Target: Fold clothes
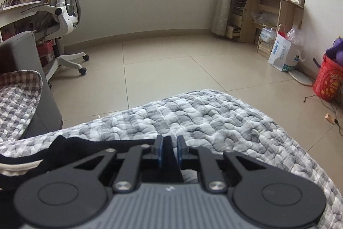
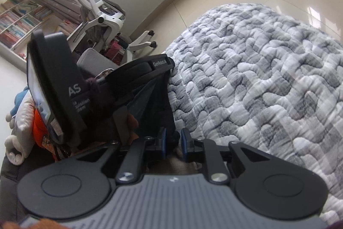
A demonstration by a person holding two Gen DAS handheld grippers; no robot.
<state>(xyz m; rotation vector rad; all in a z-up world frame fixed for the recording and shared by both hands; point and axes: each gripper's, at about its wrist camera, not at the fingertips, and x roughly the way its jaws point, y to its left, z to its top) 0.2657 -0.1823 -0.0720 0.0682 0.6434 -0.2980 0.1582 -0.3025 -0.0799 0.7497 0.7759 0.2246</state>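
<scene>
Left gripper [image 1: 170, 148] pinches dark garment [image 1: 85, 147] w/ narrow jaws, near edge of quilted bed cover [image 1: 203, 119]. Right gripper [image 2: 173, 144] also clamps dark cloth, left of cover.

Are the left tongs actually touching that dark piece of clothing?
Touching. In the left wrist view, the left tongs are shut on a fold of the dark garment, which fills the gap between them.

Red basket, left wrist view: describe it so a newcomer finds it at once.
Start from the wooden desk by the window at the right wall and follow the wall toward the camera, past the white paper bag. The red basket stands on the tiled floor at the frame's far right edge. It is the only bright red container, with purple fabric on top.
</scene>
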